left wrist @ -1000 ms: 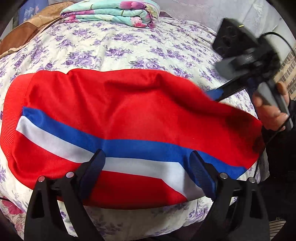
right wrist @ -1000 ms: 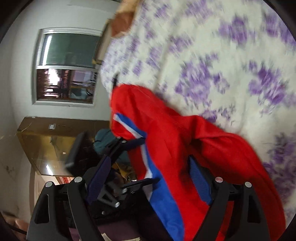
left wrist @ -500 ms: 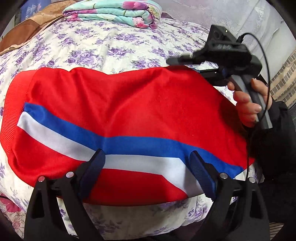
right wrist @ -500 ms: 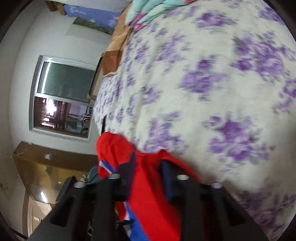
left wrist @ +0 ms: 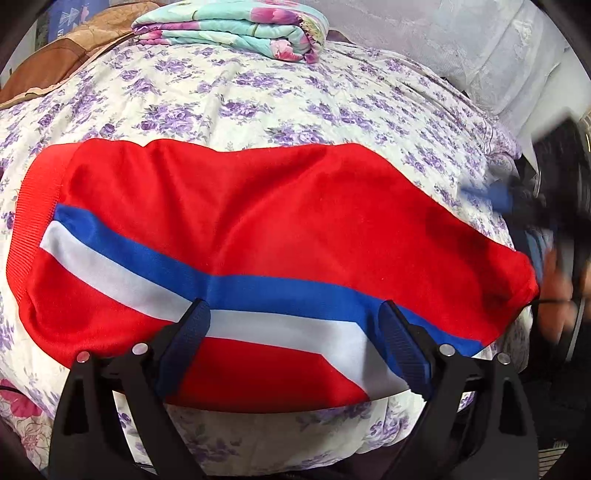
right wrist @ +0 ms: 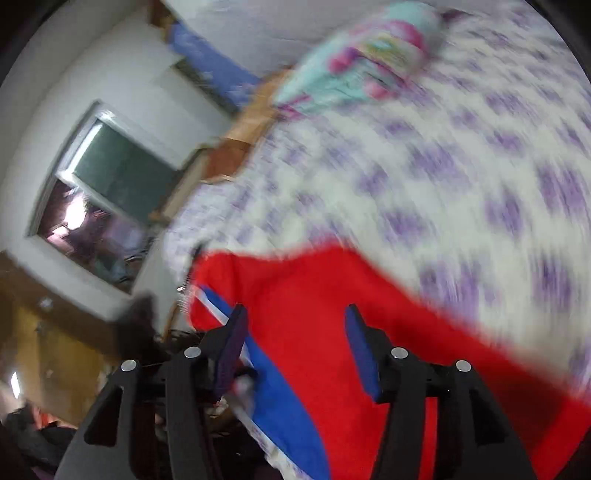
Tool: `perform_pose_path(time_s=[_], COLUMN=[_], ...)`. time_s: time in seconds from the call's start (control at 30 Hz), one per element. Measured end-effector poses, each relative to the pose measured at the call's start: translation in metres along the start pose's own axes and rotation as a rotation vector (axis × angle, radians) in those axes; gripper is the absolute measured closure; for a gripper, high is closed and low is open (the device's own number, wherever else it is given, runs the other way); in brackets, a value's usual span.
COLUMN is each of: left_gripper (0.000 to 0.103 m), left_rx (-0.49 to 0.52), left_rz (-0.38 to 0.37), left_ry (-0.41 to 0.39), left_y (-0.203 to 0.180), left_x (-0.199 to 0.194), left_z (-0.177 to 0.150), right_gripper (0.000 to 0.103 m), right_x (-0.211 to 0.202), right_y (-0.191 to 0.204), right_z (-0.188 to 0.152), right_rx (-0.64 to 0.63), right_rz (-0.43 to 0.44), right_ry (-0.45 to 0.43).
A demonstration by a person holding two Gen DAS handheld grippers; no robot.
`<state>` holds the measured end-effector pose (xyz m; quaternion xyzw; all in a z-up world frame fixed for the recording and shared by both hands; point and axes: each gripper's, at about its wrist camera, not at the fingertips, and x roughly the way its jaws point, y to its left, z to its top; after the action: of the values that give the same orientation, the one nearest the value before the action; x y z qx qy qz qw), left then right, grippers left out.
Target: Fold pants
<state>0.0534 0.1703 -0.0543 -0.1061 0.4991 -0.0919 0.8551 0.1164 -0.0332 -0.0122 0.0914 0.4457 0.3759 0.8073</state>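
The red pants (left wrist: pixel 258 221) with a blue and white side stripe lie folded flat across the flowered bed, waistband at the left. My left gripper (left wrist: pixel 293 314) is open and empty, hovering over the near edge of the pants above the stripe. My right gripper (right wrist: pixel 295 317) is open and empty above the pants' right end (right wrist: pixel 332 314); that view is blurred. In the left wrist view the right gripper (left wrist: pixel 535 199) is a dark blur off the pants' right end.
The bed has a white cover with purple flowers (left wrist: pixel 295 96). A folded teal floral blanket (left wrist: pixel 236 29) lies at the far side. A brown cushion (left wrist: pixel 55 62) sits at the far left. A window (right wrist: pixel 103 206) and wooden cabinet (right wrist: pixel 44 332) stand beyond the bed.
My right gripper was shut on the pants' far edge half a second ago; it has opened, let go and pulled back to the right. The pants now lie flat. My left gripper has barely moved.
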Motion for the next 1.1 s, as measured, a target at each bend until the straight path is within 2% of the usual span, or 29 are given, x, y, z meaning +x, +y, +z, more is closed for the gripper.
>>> perform_pose_path(time_s=[0.03,0.07,0.1,0.13,0.2,0.23,0.3,0.33,0.43,0.5,0.57,0.63,0.7,0.73,0.8,0.83,0.9,1.03,1.1], left_gripper=[0.013,0.013,0.013,0.013,0.013,0.013,0.013,0.013,0.013,0.013,0.013,0.013,0.013,0.013,0.013,0.013,0.013,0.013,0.013], left_rx=[0.004,0.009,0.014,0.017,0.01,-0.001,-0.05,-0.076,-0.119,-0.118,-0.099,-0.078,-0.067,-0.062,-0.061,-0.063,-0.081,-0.128,-0.128], left_rz=[0.006,0.015,0.021,0.032,0.038,0.038,0.015,-0.017,-0.097,-0.126,-0.157,-0.167,-0.169,-0.169,-0.174,-0.176,-0.176,-0.187,-0.19], left_ry=[0.001,0.002,0.003,0.003,0.002,-0.001,-0.021,-0.036,-0.09,-0.109,-0.112,-0.094,-0.075,-0.069,-0.064,-0.063,-0.063,-0.07,-0.077], left_y=[0.0,-0.002,-0.002,-0.004,-0.004,-0.003,-0.001,0.001,-0.004,-0.011,-0.024,-0.035,-0.041,-0.043,-0.043,-0.041,-0.033,-0.017,-0.014], left_x=[0.001,0.002,0.003,0.004,0.003,0.002,-0.005,-0.01,-0.018,-0.019,-0.017,-0.013,-0.01,-0.01,-0.012,-0.013,-0.015,-0.016,-0.018], left_z=[0.0,-0.001,-0.001,-0.001,0.0,0.001,0.003,0.003,0.004,0.003,0.003,0.002,0.001,-0.001,-0.004,-0.007,-0.013,-0.017,-0.017], right_gripper=[0.044,0.054,0.068,0.067,0.051,0.048,0.037,0.035,0.027,0.026,0.026,0.025,0.026,0.027,0.048,0.052,0.066,0.071,0.081], right_x=[0.008,0.017,0.019,0.007,-0.023,-0.053,-0.098,-0.128,-0.193,-0.225,-0.241,-0.236,-0.231,-0.222,-0.196,-0.192,-0.189,-0.178,-0.175], right_y=[-0.01,-0.027,-0.043,-0.05,-0.053,-0.049,-0.044,-0.045,-0.063,-0.09,-0.119,-0.14,-0.155,-0.161,-0.165,-0.168,-0.172,-0.178,-0.178], right_z=[-0.014,-0.027,-0.036,-0.043,-0.05,-0.057,-0.072,-0.086,-0.136,-0.173,-0.195,-0.207,-0.211,-0.208,-0.199,-0.197,-0.196,-0.182,-0.179], right_rx=[0.037,0.072,0.09,0.105,0.133,0.108,0.072,0.077,0.193,0.333,0.438,0.526,0.563,0.577,0.584,0.576,0.567,0.55,0.544], right_rz=[-0.048,-0.111,-0.099,-0.08,-0.069,-0.078,-0.148,-0.189,-0.261,-0.269,-0.251,-0.22,-0.153,-0.122,-0.127,-0.137,-0.141,-0.113,-0.115], right_ry=[0.003,0.009,-0.013,-0.071,-0.138,-0.238,-0.375,-0.45,-0.585,-0.634,-0.651,-0.667,-0.675,-0.656,-0.623,-0.624,-0.645,-0.664,-0.655])
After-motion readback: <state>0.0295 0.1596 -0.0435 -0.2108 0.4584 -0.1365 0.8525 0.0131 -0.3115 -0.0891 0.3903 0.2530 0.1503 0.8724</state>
